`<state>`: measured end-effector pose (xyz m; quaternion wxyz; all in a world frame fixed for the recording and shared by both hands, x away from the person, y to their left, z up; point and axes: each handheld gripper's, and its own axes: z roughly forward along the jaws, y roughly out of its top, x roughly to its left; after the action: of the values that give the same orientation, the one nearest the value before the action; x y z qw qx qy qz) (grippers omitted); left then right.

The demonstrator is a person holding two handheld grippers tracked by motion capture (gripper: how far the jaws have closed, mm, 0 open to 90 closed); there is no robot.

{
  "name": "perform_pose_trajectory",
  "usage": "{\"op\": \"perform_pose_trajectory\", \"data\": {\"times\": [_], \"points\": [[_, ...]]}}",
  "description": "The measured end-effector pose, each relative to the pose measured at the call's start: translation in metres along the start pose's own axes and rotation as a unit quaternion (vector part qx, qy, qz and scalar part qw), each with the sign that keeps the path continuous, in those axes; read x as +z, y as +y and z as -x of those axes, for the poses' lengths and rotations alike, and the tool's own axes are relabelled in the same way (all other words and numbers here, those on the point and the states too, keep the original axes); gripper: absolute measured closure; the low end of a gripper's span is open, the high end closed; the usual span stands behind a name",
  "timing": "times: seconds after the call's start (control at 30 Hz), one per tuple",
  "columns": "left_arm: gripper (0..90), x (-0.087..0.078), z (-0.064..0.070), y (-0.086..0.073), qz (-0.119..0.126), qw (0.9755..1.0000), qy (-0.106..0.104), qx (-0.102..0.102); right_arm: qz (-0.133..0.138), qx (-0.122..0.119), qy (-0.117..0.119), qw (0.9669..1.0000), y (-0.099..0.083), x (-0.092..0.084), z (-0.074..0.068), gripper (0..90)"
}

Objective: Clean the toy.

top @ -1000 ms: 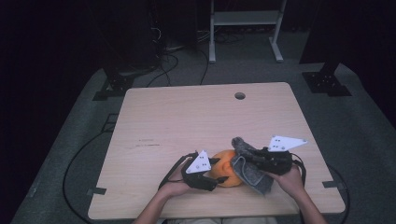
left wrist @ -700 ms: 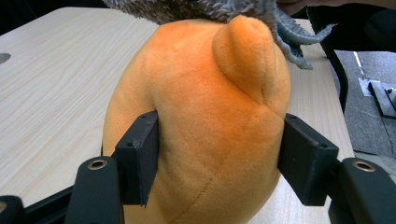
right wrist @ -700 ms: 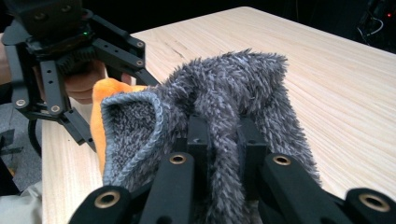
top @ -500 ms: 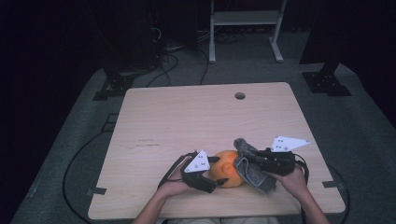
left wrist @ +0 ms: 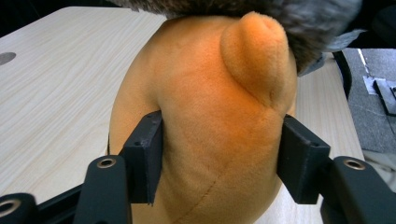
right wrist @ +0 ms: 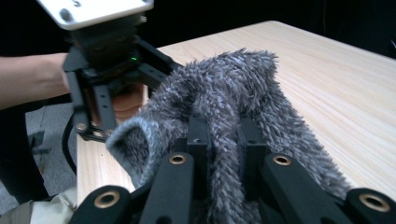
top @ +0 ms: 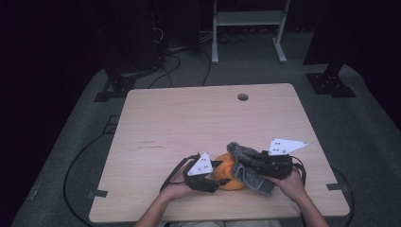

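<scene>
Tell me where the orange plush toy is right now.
In the high view the orange plush toy sits near the table's front edge, clamped in the left tongs, with the grey furry cloth draped against its right.

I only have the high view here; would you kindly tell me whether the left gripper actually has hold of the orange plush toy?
Observer: Yes. In the left gripper view the left gripper has a finger pressed into each side of the orange plush toy; its jaws have just been closing.
Operator: Thank you. And how does the right one hold that grey cloth?
Observer: The right gripper has its fingers shut on a fold of the grey furry cloth.
Operator: Where is the cloth relative to the toy?
Observer: It drapes over the toy's top.
</scene>
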<state>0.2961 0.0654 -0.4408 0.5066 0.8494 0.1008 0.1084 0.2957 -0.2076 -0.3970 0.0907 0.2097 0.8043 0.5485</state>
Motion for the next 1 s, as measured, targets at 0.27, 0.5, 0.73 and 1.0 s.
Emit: {"op": "perform_pose_trajectory", "data": {"times": [0.27, 0.5, 0.73, 1.0], "points": [[17.9, 0.001, -0.004, 0.003, 0.009, 0.9996, 0.01, -0.023, 0.004, 0.027, -0.012, 0.9995, -0.009, -0.003, 0.011, 78.6], [33.4, 0.0, -0.002, -0.001, 0.006, 0.9999, 0.012, -0.008, 0.006, 0.017, -0.004, 0.9998, -0.007, 0.0, 0.008, 78.5], [36.9, 0.0, -0.001, -0.001, 0.001, 1.0, 0.005, 0.001, 0.001, 0.035, -0.031, 0.9989, -0.019, -0.014, 0.02, 78.5], [36.5, -0.006, -0.011, -0.008, 0.008, 0.9997, -0.004, -0.023, -0.007, 0.075, -0.057, 0.9955, -0.034, -0.023, 0.042, 78.5]]}}
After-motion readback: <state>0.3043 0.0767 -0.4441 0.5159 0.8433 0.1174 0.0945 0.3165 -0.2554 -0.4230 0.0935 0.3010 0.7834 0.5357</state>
